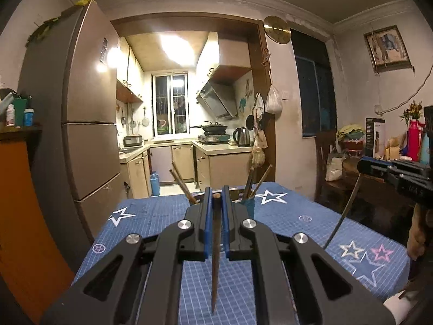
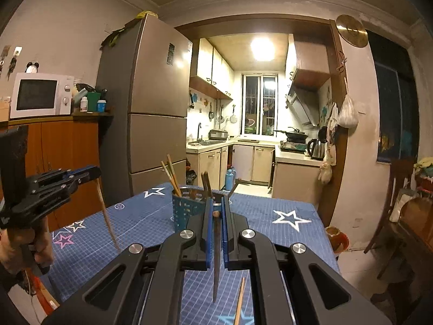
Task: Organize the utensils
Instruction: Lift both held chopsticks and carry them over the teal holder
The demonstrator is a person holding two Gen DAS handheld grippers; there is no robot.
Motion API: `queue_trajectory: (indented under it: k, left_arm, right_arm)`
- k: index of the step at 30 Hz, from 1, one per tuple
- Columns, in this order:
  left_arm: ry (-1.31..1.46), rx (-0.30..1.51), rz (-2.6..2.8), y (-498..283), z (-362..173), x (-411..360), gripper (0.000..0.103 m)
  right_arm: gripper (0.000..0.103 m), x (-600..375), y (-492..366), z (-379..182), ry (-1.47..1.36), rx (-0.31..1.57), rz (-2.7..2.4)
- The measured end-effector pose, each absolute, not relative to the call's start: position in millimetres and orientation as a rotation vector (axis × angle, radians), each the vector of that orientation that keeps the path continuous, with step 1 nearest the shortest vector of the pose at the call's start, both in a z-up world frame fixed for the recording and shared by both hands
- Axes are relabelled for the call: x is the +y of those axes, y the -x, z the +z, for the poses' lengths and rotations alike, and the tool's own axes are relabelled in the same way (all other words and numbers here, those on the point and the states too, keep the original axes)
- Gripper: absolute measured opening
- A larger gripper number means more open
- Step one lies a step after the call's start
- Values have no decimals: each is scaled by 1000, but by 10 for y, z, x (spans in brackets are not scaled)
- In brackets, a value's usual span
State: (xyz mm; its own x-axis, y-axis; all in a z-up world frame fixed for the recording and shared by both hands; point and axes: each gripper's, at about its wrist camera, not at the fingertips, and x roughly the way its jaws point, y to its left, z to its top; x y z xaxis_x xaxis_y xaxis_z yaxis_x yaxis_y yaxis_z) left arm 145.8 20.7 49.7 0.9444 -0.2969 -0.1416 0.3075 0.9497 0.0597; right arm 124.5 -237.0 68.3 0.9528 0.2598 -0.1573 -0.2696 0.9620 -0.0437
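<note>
My left gripper [image 1: 216, 193] is shut on a brown chopstick [image 1: 215, 260] that hangs point down above the blue star tablecloth [image 1: 151, 216]. It also shows in the right wrist view [image 2: 89, 174] with its chopstick [image 2: 108, 219]. My right gripper [image 2: 216, 203] is shut on a dark chopstick [image 2: 216, 257], also hanging down; it shows in the left wrist view [image 1: 364, 166]. A blue perforated utensil holder [image 2: 186, 208] with several chopsticks stands just beyond both grippers. One chopstick [image 2: 239, 300] lies on the cloth.
A tall fridge [image 2: 151, 113] stands left of the kitchen doorway. A wooden cabinet with a microwave [image 2: 38, 94] is at far left. A wooden chair [image 2: 400, 205] and cluttered side table [image 1: 379, 168] stand right of the table.
</note>
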Motion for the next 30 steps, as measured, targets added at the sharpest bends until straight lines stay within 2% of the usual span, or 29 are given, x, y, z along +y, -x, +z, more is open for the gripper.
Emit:
queue_trajectory:
  k: [14,26,30]
  left_arm:
    - [-27,115,-341,-1669,987,192,5]
    - [10,18,-336,-1964,1541,164,5]
    - [3,22,-346,-2014,1482,194,5]
  right_arm:
    - [7,-2219,-1370,1219,97,140,318]
    - [7,-2240,-1799,2070,66,105,333]
    - [7,-2212,-1883,2164,68,93,330]
